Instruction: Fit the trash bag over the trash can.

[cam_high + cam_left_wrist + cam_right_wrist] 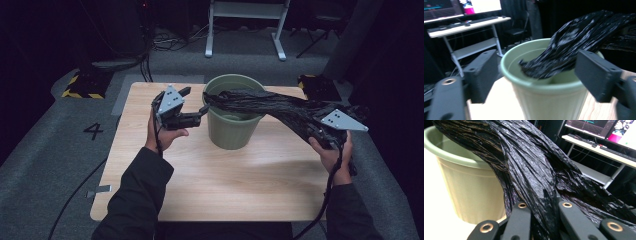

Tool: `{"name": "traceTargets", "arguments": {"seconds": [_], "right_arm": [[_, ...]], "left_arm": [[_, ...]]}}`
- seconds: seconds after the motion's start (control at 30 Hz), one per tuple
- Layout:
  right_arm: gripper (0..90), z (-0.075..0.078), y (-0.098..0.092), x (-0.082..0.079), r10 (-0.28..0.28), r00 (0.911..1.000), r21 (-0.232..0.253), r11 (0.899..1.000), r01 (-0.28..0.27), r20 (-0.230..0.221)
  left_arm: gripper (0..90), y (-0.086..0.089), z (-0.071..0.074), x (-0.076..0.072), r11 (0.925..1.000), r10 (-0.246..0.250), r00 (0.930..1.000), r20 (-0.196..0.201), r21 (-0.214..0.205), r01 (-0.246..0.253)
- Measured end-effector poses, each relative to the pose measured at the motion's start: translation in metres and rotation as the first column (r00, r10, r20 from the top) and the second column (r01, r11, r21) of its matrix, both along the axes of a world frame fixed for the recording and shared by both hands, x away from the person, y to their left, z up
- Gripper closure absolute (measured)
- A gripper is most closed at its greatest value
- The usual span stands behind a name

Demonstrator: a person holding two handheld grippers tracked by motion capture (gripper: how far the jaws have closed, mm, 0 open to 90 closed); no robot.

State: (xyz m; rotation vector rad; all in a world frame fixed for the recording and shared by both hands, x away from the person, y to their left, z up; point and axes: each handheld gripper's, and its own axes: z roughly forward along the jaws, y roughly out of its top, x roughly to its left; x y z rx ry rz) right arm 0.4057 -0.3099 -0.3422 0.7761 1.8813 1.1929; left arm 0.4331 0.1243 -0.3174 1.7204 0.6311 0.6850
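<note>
A pale green plastic bin (231,131) stands upright at the back middle of the wooden table (225,180). A crumpled black plastic bag (272,104) stretches from the right across the bin's rim, and its loose end hangs inside the bin (544,100). My right gripper (325,134) is off the table's right edge, shut on the bunched bag (524,157); its jaws (544,205) pinch the plastic. My left gripper (195,100) hovers open at the bin's left rim, close to the bag's end (574,37). Its jaws (536,72) stand wide with nothing pressed between them.
The bin (461,182) is the one thing standing on the table. A white desk frame (245,10) stands on the floor beyond, and a desk with screens (461,27) is behind the bin. Yellow-black floor blocks (82,85) lie at the table's far left corner.
</note>
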Motion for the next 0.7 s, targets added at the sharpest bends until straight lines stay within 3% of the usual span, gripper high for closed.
{"name": "traceTargets", "arguments": {"seconds": [0.23, 0.27, 0.47, 0.7], "right_arm": [[86.4, 0.001, -0.006, -0.005, 0.009, 1.0000, -0.031, 0.999, -0.009, 0.001], [86.3, 0.002, -0.006, -0.006, 0.013, 0.9999, -0.036, 0.999, -0.013, 0.003], [86.3, 0.009, -0.005, -0.011, 0.035, 0.9991, -0.043, 0.999, -0.034, 0.025], [86.2, 0.017, -0.004, -0.017, 0.048, 0.9973, -0.048, 0.998, -0.046, 0.055]], "left_arm": [[36.9, -0.022, 0.008, 0.023, 0.9969, -0.058, 0.9973, -0.045, 0.051, 0.060], [40.5, -0.030, 0.008, 0.030, 0.9944, -0.068, 0.9958, -0.061, 0.077, 0.073], [57.2, -0.043, 0.004, 0.044, 0.9854, -0.091, 0.9920, -0.088, 0.136, 0.102], [67.3, -0.054, 0.005, 0.050, 0.9730, -0.135, 0.9838, -0.119, 0.172, 0.154]]}}
